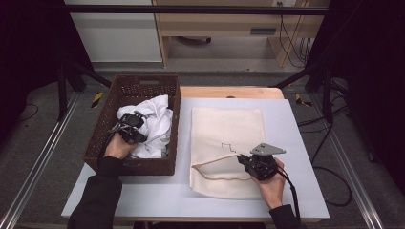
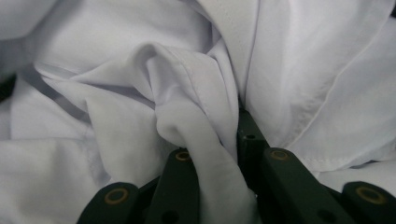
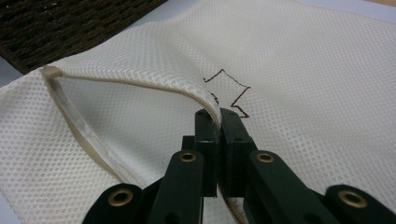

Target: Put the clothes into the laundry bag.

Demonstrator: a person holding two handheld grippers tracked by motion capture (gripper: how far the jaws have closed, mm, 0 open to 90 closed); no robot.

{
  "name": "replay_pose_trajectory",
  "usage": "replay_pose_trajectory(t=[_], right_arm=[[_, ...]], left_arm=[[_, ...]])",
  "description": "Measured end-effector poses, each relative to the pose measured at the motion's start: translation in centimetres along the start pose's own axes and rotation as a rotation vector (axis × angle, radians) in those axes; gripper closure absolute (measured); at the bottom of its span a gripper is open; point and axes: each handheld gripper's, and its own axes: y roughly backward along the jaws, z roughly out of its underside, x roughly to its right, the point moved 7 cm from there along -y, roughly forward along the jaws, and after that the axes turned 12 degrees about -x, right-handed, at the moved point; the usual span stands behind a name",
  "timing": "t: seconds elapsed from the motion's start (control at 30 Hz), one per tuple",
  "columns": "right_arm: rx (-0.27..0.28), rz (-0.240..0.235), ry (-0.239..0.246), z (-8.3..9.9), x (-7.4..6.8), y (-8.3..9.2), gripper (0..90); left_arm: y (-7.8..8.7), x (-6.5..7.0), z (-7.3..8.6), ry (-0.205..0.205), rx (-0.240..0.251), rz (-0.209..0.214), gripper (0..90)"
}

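A crumpled white garment lies in the brown wicker basket at the left of the table. My left gripper reaches into the basket, and a thick fold of the white cloth is pinched between its jaws. A cream mesh laundry bag lies flat on the table to the right. My right gripper is shut on the upper edge of the bag's mouth and lifts it, so the mouth gapes toward the basket.
The basket's dark weave shows just beyond the bag's mouth. The grey tabletop has bare room in front of the basket and bag. A wooden board lies at the table's far edge. Metal frame rails run along both sides.
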Motion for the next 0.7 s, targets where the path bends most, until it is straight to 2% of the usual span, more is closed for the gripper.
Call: replay_pose_trajectory(t=[0.43, 0.5, 0.57, 0.6, 0.63, 0.67, 0.7], right_arm=[[0.0, -0.004, -0.009, 0.0, 0.0, 0.0, 87.4], [0.0, -0.002, -0.009, 0.0, 0.0, 0.0, 87.4], [0.0, -0.003, -0.01, 0.0, 0.0, 0.0, 87.3], [0.002, -0.002, -0.008, 0.0, 0.1, 0.1, 87.4], [0.003, -0.002, -0.004, 0.0, 0.1, 0.1, 87.3], [0.003, -0.002, -0.004, 0.0, 0.1, 0.1, 87.4], [0.001, -0.003, -0.007, 0.0, 0.1, 0.1, 87.4]], left_arm=[[5.5, -0.9, -0.7, 0.048, 0.457, -0.039, 83.0], [6.3, -1.1, -0.7, 0.057, 0.508, -0.04, 83.1], [6.6, -1.2, -0.7, 0.064, 0.519, -0.038, 83.2], [7.4, -1.4, -0.7, 0.07, 0.55, -0.048, 83.2], [7.4, -1.4, -0.7, 0.07, 0.55, -0.048, 83.2], [8.0, -1.4, -0.7, 0.08, 0.573, -0.046, 83.3], [9.1, -1.4, -0.7, 0.086, 0.622, -0.049, 83.3]])
